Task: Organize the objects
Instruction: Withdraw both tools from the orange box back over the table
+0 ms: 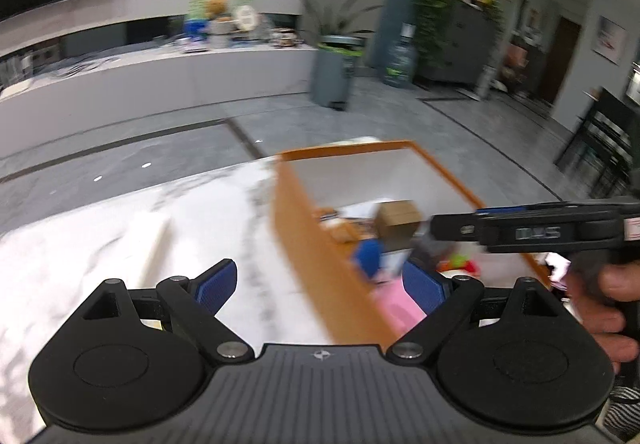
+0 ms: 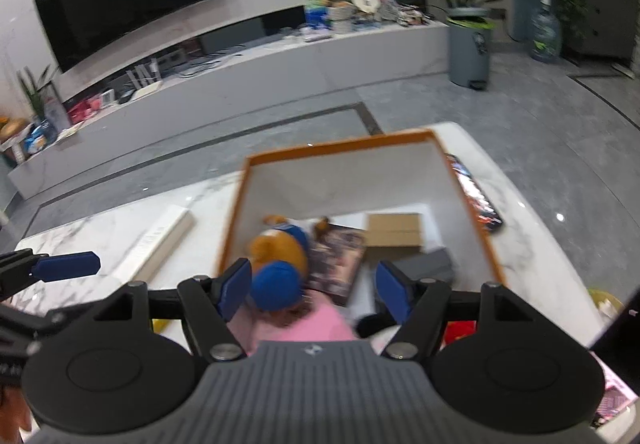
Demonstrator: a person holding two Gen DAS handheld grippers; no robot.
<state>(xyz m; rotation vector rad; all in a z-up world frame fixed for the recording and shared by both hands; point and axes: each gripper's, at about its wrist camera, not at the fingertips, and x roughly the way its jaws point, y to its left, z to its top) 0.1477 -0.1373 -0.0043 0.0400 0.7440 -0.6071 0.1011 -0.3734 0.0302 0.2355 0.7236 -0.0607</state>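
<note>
An orange-rimmed box (image 2: 472, 204) stands on the white marble table (image 2: 100, 228). Inside lie a plush bear with a blue cap (image 2: 280, 256), a brown cardboard box (image 2: 394, 230), a dark book (image 2: 338, 260), a grey item (image 2: 426, 264) and a pink item (image 2: 300, 324). My right gripper (image 2: 314, 290) is open above the box's near end, over the bear. My left gripper (image 1: 320, 284) is open over the box's left wall (image 1: 304, 244). The right gripper also shows in the left wrist view (image 1: 440, 228), reaching over the box. The cardboard box shows there too (image 1: 398, 222).
A long white flat box (image 2: 156, 244) lies on the table left of the orange box. A dark remote-like item (image 2: 476, 192) lies to its right. Yellow and red items (image 2: 600, 304) sit at the near right. A grey bin (image 2: 468, 48) stands on the floor beyond.
</note>
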